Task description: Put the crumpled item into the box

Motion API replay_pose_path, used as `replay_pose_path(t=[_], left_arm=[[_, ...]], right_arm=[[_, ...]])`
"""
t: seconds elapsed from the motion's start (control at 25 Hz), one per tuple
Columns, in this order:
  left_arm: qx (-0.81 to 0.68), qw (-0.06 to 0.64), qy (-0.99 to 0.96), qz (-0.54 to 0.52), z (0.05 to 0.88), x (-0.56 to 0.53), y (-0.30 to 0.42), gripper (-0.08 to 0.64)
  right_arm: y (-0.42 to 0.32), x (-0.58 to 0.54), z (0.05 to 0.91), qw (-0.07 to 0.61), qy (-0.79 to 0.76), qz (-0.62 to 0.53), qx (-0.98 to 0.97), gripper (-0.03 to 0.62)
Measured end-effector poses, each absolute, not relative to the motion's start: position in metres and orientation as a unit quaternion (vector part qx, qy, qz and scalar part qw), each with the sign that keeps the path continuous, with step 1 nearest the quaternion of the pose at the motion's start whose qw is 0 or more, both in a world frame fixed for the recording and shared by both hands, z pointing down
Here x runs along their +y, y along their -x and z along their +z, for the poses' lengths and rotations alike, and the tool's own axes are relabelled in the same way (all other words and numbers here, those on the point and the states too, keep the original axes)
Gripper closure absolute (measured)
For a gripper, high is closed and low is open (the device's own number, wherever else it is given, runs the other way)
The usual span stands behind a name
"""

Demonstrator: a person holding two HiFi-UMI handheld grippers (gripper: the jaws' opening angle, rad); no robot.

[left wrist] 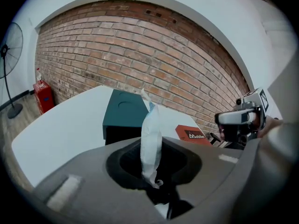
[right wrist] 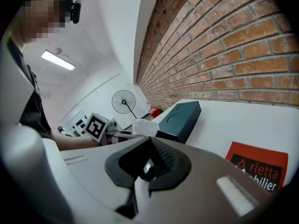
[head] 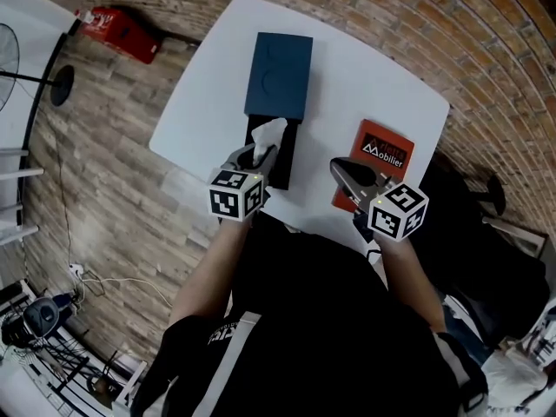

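A crumpled white item (head: 268,135) is pinched in my left gripper (head: 259,155), which is shut on it just above the open black box (head: 282,159) at the near end of the dark teal lid (head: 279,74). In the left gripper view the white item (left wrist: 151,125) stands upright between the jaws, with the teal lid (left wrist: 125,112) behind it. My right gripper (head: 340,171) hovers over a red booklet (head: 385,150), its jaws shut on nothing. The right gripper view also catches the white item (right wrist: 142,126) beside the teal lid (right wrist: 183,116).
Box and booklet lie on a white table (head: 208,94) over a brick-patterned floor. A red fire extinguisher (head: 122,33) and a standing fan's base (head: 61,83) are off the table's far left. The person's body fills the near side of the head view.
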State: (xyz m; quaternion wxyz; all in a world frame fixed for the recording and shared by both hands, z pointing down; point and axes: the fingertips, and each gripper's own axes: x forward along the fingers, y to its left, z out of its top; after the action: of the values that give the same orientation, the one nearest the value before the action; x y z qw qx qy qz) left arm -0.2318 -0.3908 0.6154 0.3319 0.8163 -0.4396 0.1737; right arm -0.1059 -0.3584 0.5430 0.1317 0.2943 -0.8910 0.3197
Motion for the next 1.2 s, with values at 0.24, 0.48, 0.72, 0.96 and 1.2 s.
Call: replay_pose_path(t=[0.24,0.48,0.72,0.96,1.2], left_arm=[[-0.440,0.364,-0.797,0.197,0.648,-0.391,0.233,0.482],[-0.407,0.385,-0.795,0.232,0.665,-0.381,0.221,0.480],[-0.387,0.397,-0.792,0.257,0.678,-0.378,0.216,0.477],[-0.404,0.373,-0.791,0.269,0.673,-0.379,0.221,0.400],[-0.432,0.359,-0.774,0.292,0.675,-0.374,0.239,0.365]], right_arm=[[0.108,-0.372,0.548,0.130,-0.284,0.329,-0.891,0.595],[0.110,-0.378,0.546,0.126,-0.285,0.325,-0.893,0.595],[0.099,-0.372,0.547,0.124,-0.297,0.330,-0.887,0.595],[0.093,-0.366,0.541,0.116,-0.304,0.327,-0.887,0.595],[0.085,-0.353,0.535,0.114,-0.308,0.325,-0.887,0.594]])
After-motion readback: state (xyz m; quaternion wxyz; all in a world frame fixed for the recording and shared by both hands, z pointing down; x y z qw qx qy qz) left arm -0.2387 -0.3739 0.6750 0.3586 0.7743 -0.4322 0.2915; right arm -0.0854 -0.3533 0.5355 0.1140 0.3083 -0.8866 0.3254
